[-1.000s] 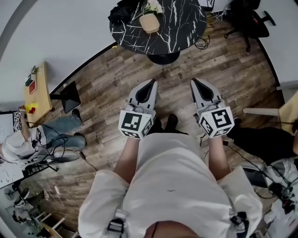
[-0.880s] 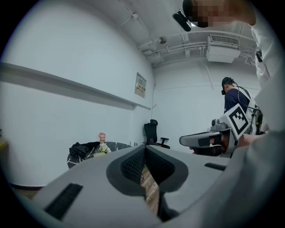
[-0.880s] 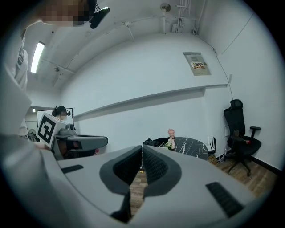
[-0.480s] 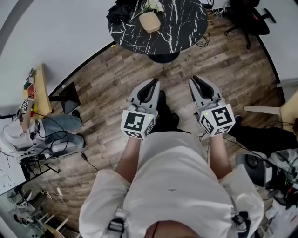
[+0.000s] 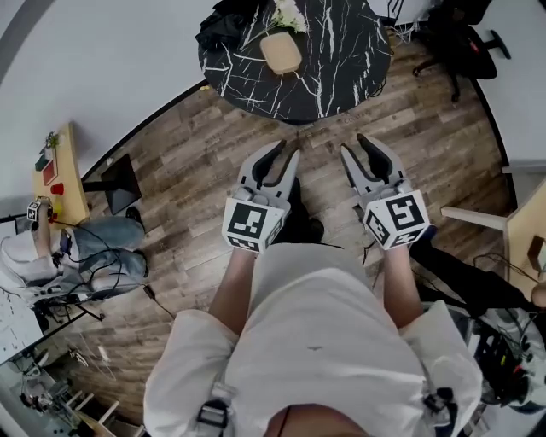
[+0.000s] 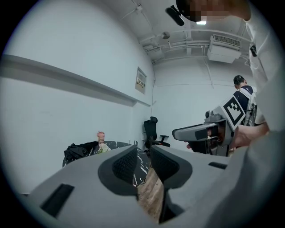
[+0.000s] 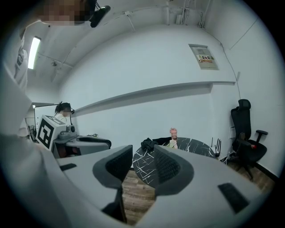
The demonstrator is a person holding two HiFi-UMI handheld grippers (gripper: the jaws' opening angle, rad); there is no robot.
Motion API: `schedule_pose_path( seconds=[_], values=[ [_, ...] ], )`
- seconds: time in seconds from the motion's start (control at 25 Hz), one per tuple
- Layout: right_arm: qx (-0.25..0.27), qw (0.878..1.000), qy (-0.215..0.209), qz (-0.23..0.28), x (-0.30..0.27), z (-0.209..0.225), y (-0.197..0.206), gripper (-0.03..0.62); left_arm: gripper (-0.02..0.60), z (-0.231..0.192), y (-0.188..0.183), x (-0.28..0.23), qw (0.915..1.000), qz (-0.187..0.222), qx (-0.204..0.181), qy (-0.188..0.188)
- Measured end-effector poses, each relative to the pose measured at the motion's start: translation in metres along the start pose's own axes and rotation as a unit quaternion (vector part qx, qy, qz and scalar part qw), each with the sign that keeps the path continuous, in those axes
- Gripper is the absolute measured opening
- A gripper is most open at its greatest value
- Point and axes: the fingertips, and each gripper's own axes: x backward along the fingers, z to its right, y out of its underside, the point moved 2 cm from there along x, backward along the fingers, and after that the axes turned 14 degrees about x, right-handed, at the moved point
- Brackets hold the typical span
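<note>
While the table (image 5: 341,51) stands just ahead of both grippers on the wood floor (image 5: 188,171), neither touches it. The left gripper (image 5: 286,154) is released, jaws apart, nothing between them. The right gripper (image 5: 355,147) is likewise parted and empty. On the table lie a tray (image 5: 281,53), a bag (image 5: 223,26) and flowers (image 5: 288,15). A chair (image 5: 456,38) stands to its right.

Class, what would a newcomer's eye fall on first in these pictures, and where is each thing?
The left gripper and the right gripper, both grey, are held out side by side over the wooden floor, fingers apart with nothing between them. Just ahead stands a round black marble table with white veins. It carries a tan tray and, at its far edge, a dark bundle of cloth.
</note>
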Motion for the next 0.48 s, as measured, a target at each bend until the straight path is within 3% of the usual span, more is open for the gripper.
schedule_pose_path(
  seconds=[0.48],
  values=[
    [0.002,0.999,0.035,-0.005,-0.078,0.051,-0.024,0.160,0.101,-0.063,-0.037,-0.072,0.9996,-0.005,-0.001,0.029]
  ],
)
